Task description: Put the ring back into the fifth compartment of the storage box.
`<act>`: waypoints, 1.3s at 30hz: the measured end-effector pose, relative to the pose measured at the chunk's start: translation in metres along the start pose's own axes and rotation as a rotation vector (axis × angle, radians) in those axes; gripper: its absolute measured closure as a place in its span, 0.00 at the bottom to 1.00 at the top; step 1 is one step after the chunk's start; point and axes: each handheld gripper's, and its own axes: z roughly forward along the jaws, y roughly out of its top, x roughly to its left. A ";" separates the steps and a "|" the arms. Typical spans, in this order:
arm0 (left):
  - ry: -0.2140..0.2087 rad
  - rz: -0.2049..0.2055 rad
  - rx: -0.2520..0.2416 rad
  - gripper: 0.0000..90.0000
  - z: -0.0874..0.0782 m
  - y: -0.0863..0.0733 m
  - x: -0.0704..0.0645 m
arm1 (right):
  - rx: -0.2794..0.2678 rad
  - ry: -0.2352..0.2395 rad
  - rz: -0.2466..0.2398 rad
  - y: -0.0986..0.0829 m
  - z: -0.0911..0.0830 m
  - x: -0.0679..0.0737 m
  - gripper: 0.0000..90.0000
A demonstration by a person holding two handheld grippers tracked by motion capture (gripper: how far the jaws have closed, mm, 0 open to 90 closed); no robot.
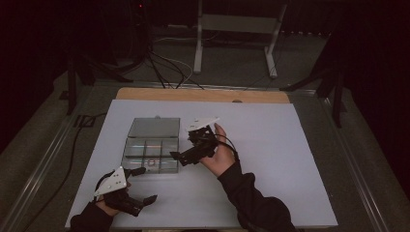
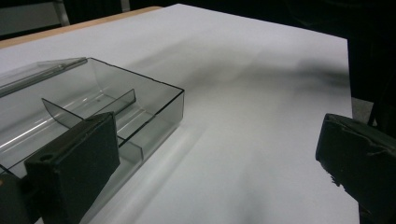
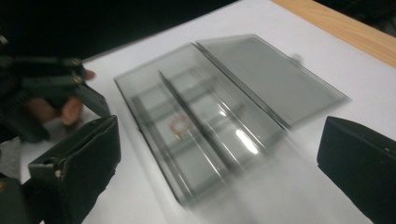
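A smoky clear compartment box (image 1: 150, 153) sits left of centre on the white table sheet, its lid (image 1: 154, 127) folded back flat behind it. A small reddish ring (image 1: 153, 163) lies in a near compartment; the right gripper view shows the ring (image 3: 179, 125) too. My right gripper (image 1: 183, 147) hovers at the box's right edge, jaws open and empty, looking down on the box (image 3: 196, 121) and lid (image 3: 273, 77). My left gripper (image 1: 145, 184) is open near the front left corner of the box (image 2: 98, 107), holding nothing.
The white sheet (image 1: 270, 145) covers the table, with a wooden edge (image 1: 203, 94) at the back. Cables and a metal stand leg (image 1: 197, 48) lie on the floor beyond. The other hand and the left gripper (image 3: 56, 88) appear in the right gripper view.
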 end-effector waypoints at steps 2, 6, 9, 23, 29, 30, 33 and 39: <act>0.002 0.002 0.002 0.01 -0.001 0.000 0.000 | -0.011 -0.017 0.009 -0.008 -0.012 -0.005 0.00; 0.002 0.000 -0.003 0.01 -0.001 0.000 0.001 | -0.028 -0.058 0.035 -0.025 -0.034 -0.018 0.00; 0.005 0.002 0.002 0.01 0.000 0.000 0.001 | -0.040 -0.092 0.053 -0.043 -0.054 -0.029 0.00; 0.006 0.005 0.005 0.01 0.000 0.000 0.001 | -0.030 -0.150 0.108 -0.112 -0.090 -0.038 0.00; 0.005 0.005 0.003 0.01 0.000 0.000 0.001 | -0.007 -0.155 0.141 -0.135 -0.098 -0.038 0.00; 0.005 0.006 0.002 0.01 0.000 0.000 0.000 | -0.007 -0.159 0.145 -0.139 -0.100 -0.038 0.00; 0.004 0.007 0.003 0.01 0.000 0.000 0.000 | 0.000 -0.167 0.159 -0.153 -0.108 -0.037 0.00; 0.004 0.006 0.002 0.01 0.000 0.000 0.000 | 0.004 -0.173 0.181 -0.171 -0.117 -0.039 0.00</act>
